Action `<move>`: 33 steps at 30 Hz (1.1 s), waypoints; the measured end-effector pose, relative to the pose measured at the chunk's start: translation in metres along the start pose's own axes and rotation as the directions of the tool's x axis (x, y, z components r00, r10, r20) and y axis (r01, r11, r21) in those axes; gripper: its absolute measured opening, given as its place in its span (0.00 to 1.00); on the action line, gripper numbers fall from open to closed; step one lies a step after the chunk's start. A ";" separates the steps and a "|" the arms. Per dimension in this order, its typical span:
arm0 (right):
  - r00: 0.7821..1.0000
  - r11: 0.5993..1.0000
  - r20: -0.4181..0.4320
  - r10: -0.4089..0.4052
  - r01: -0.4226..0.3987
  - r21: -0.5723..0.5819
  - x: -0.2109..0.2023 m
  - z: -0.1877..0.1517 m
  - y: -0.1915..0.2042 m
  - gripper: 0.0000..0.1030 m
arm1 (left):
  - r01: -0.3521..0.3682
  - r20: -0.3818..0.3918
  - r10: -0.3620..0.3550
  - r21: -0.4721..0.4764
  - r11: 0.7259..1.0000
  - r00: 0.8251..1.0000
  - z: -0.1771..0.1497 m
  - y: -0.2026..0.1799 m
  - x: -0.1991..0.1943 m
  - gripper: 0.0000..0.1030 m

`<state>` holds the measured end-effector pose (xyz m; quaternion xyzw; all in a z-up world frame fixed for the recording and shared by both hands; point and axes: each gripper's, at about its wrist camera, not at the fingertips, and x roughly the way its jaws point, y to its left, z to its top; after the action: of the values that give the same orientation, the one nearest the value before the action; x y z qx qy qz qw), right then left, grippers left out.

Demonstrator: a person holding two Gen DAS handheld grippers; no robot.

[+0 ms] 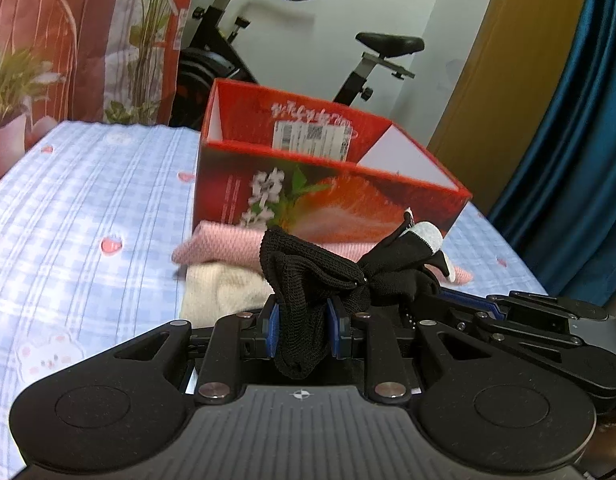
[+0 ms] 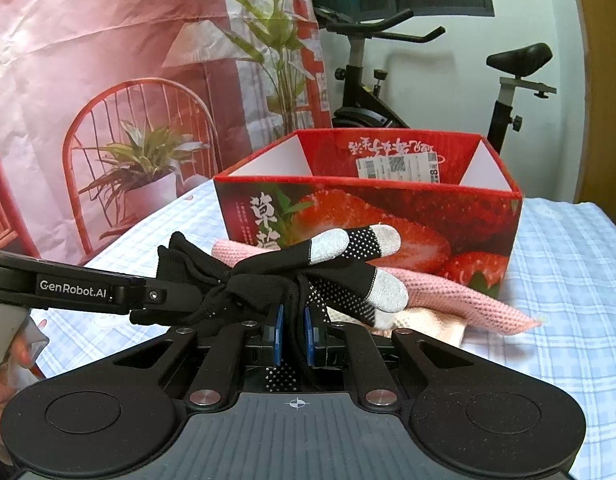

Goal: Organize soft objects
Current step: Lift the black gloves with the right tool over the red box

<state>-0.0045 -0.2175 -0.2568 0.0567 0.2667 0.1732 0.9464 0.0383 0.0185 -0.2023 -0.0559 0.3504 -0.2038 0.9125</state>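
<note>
Left wrist view
Left gripper [image 1: 301, 334]: clamped on the cuff end of the black gloves [image 1: 320, 280], blue pads pressing the knit from both sides.
Gloves: a bunched, tied pair held up above the bed [image 1: 87, 184], stretching rightwards to the right gripper's arm.
Box [image 1: 328, 188]: red, open-topped, standing on the bed straight ahead, towards the far edge.
Pink cloth [image 1: 227, 246]: lies against the box's near wall, a cream cloth [image 1: 223, 292] just in front of it.

Right wrist view
Right gripper [image 2: 294, 336]: closed tight on the dotted palm side of the gloves [image 2: 291, 276]; grey fingertips stick out towards the box [image 2: 368, 216].
Left gripper's arm [image 2: 79, 292]: comes in from the left, holding the cuff end.
Pink cloth [image 2: 448, 296]: under the gloves, touching the box's front.

Step, as I judge it: carry the pair over the rim and drop it in.
Doing it well: keep both grips firm, lift both ends level so the loose fingers clear the near wall, release only once inside.
</note>
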 end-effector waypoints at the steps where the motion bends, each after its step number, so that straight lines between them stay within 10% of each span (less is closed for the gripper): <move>1: 1.000 1.000 0.008 -0.001 0.001 -0.002 -0.001 0.003 0.000 0.10 | 0.004 0.008 -0.004 0.004 1.000 1.000 0.005 0.000 -0.001 0.25; 20: 0.991 0.996 0.119 -0.058 0.064 -0.054 0.037 0.134 -0.037 0.10 | 0.080 0.109 -0.081 0.016 0.997 0.991 0.141 -0.005 0.038 0.25; 33: 0.997 0.994 -0.035 -0.075 0.072 -0.080 0.151 0.164 -0.065 0.10 | -0.016 -0.001 0.016 0.001 1.000 1.000 0.172 0.024 0.119 0.25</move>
<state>0.2212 -0.2268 -0.2028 0.0065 0.2794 0.1496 0.9484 0.2403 -0.0153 -0.1523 -0.0526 0.3510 -0.1969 0.9139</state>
